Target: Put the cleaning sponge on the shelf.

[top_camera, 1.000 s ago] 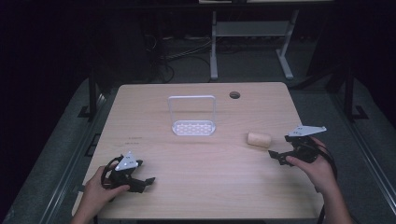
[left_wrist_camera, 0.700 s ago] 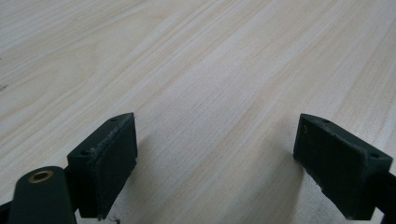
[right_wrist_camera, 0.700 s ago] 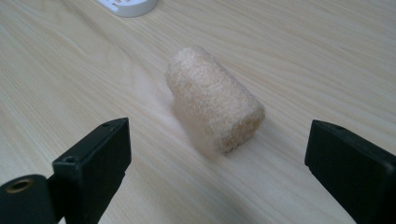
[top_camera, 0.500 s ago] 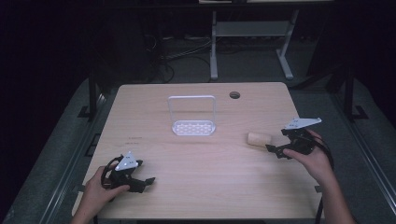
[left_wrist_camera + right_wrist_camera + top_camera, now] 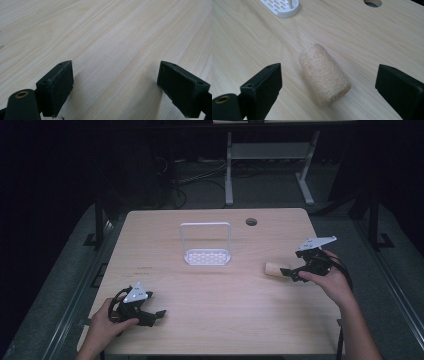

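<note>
Beige fibrous roll (image 5: pixel 324 76) lying between the wide-open right gripper (image 5: pixel 328 82), untouched; left gripper (image 5: pixel 116 86) wide, empty.

Overall light: dim room, dark surroundings; only the table (image 5: pixel 215 285) is lit, evenly from above.
Shadows: soft, short, under the black jaws and beside the beige roll (image 5: pixel 324 75).
Glare: none.
Focus: close views sharp; nearest jaw parts slightly blurred.
</note>
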Demonstrator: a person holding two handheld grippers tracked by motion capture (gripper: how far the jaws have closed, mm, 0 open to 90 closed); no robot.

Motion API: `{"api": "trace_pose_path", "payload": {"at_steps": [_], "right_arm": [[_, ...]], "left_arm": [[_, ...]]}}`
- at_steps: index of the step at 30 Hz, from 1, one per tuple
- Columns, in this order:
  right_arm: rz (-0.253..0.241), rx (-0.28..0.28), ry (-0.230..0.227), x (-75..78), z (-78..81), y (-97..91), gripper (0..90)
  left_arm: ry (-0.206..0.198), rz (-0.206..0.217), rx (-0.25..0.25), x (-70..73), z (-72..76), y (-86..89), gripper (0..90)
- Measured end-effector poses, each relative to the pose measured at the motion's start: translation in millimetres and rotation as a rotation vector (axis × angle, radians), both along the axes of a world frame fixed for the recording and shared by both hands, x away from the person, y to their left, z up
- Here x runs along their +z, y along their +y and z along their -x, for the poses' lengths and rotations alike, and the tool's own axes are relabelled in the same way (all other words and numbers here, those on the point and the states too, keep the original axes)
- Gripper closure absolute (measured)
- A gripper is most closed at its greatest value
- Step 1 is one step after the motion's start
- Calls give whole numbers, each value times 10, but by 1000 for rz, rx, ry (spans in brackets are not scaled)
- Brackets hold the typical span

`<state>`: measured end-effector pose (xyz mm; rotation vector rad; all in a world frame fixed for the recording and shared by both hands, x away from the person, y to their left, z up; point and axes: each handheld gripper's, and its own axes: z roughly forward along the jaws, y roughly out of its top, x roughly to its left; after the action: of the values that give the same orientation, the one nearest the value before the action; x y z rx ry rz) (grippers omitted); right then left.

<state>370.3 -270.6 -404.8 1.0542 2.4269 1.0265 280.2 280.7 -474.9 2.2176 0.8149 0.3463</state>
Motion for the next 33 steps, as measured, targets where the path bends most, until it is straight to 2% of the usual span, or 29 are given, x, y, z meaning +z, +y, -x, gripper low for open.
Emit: {"api": "trace_pose_path", "payload": {"at_steps": [7, 18, 21, 33], "right_arm": [[17, 40, 13, -30, -100, 57, 68], [25, 64, 44, -109, -240, 99, 68], [61, 75, 47, -133, -282, 124, 68], [79, 138, 94, -231, -413, 218, 69]], "left_arm": [[0, 0, 0, 0, 0, 0, 131], [0, 0, 0, 0, 0, 0, 131], [0, 0, 0, 0, 0, 0, 130], [0, 0, 0, 0, 0, 0, 131]]}}
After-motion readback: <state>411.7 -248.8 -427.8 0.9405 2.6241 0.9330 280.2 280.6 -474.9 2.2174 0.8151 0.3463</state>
